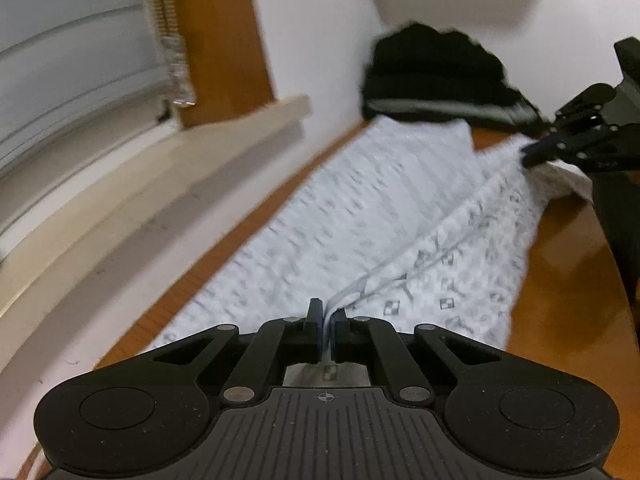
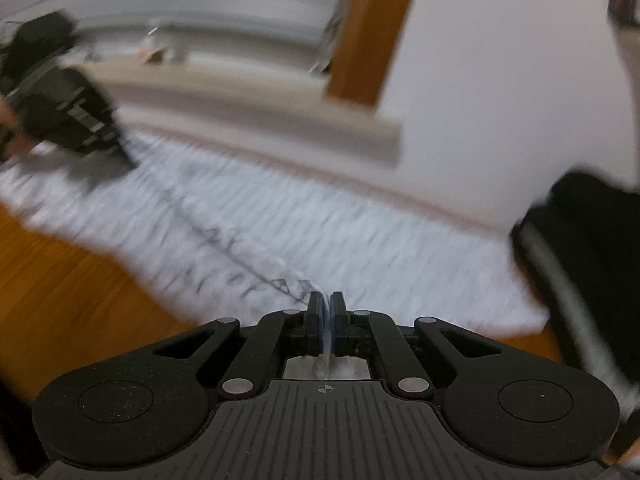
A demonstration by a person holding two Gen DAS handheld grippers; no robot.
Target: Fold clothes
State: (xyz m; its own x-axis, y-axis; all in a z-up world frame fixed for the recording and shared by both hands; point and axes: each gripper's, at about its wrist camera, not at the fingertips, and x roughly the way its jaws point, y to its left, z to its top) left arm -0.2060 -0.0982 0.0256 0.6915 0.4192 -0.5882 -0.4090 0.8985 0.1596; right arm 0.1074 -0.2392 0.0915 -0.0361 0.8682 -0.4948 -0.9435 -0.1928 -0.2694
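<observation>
A white garment with a small grey print (image 1: 360,216) lies stretched along the wooden table (image 1: 560,280) next to the wall. My left gripper (image 1: 327,320) is shut on one edge of it, with cloth pinched between the pads. My right gripper (image 2: 327,312) is shut on the other end of the same garment (image 2: 320,216). The right gripper also shows in the left wrist view (image 1: 536,152), gripping the far end. The left gripper shows blurred in the right wrist view (image 2: 120,152). A raised fold of cloth runs between the two grippers.
A pile of black clothes (image 1: 432,72) sits at the far end of the table by the white wall; it also shows in the right wrist view (image 2: 588,240). A beige window sill (image 1: 160,184) and a wooden frame (image 1: 216,40) run along the left.
</observation>
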